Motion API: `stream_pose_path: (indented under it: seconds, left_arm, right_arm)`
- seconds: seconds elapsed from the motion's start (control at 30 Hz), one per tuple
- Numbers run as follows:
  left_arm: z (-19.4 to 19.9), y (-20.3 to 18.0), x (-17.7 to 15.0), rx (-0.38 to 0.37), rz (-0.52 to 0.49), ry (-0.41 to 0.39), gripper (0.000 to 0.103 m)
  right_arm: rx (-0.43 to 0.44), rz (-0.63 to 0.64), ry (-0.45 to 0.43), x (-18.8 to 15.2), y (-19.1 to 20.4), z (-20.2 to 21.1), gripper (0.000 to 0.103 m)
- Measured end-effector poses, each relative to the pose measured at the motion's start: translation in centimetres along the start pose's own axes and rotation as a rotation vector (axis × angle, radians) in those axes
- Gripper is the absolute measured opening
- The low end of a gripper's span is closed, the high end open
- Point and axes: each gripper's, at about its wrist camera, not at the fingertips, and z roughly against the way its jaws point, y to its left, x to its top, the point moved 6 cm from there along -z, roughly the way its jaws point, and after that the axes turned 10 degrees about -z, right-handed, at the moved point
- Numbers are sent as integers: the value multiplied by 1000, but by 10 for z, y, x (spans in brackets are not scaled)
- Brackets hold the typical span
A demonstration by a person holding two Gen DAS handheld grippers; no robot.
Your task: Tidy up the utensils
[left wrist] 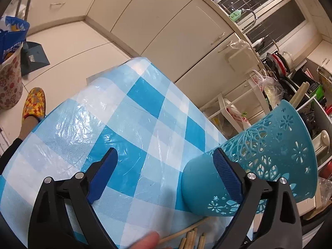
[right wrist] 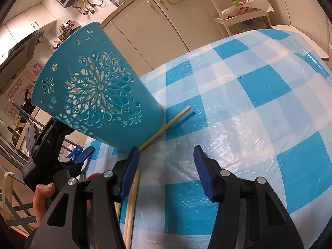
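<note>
Kitchen, cream cabinets (left wrist: 166, 27) behind; blue-white checked tablecloth (left wrist: 128, 112) on table. Left gripper (left wrist: 166, 170) wide apart, empty, right pad against tilted teal cutout holder (left wrist: 269, 151). Right gripper (right wrist: 166, 166) apart, empty, left pad over chopsticks (right wrist: 132, 203). One holder; one loose chopstick (right wrist: 166, 127) beside its base; several more near claws, count unclear.
</note>
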Motion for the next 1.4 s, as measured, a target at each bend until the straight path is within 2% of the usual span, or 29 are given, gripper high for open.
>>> stream_pose_path:
  seconds: [0.17, 0.37, 0.43, 0.6, 0.77, 0.87, 1.0, 1.03, 1.13, 1.23, 1.4]
  left_arm:
    - [-5, -5, 0, 39, -52, 24, 89]
    - [-4, -3, 0, 29, -55, 40, 89]
    - [-2, -3, -2, 13, -45, 56, 89]
    - [15, 1, -14, -30, 6, 81, 89]
    - [53, 7, -28, -73, 82, 42, 89]
    - [68, 1, -46, -79, 77, 54, 89]
    - [68, -14, -88, -121, 82, 139, 89]
    - [70, -17, -94, -116, 54, 138, 88]
    - [72, -39, -118, -161, 2, 187, 88]
    - [72, -48, -128, -209, 10, 230, 88]
    - [77, -42, -127, -185, -21, 222, 88]
  right_arm:
    - [7, -6, 1, 1, -1, 0, 53]
    - [-9, 12, 7, 0, 1, 0, 53]
    - [-35, 49, 9, -4, 5, 2, 54]
    - [-40, 56, 23, -11, 5, 7, 54]
    - [-29, 40, 55, -21, 4, 15, 55]
    - [-22, 31, 87, -29, 5, 19, 55]
    - [-37, 67, 116, -41, 9, 25, 55]
    - [-46, 79, 116, -43, 9, 26, 55]
    - [-68, 109, 123, -46, 11, 27, 55]
    - [-92, 142, 134, -47, 13, 27, 55]
    - [-170, 206, 135, -47, 15, 25, 52]
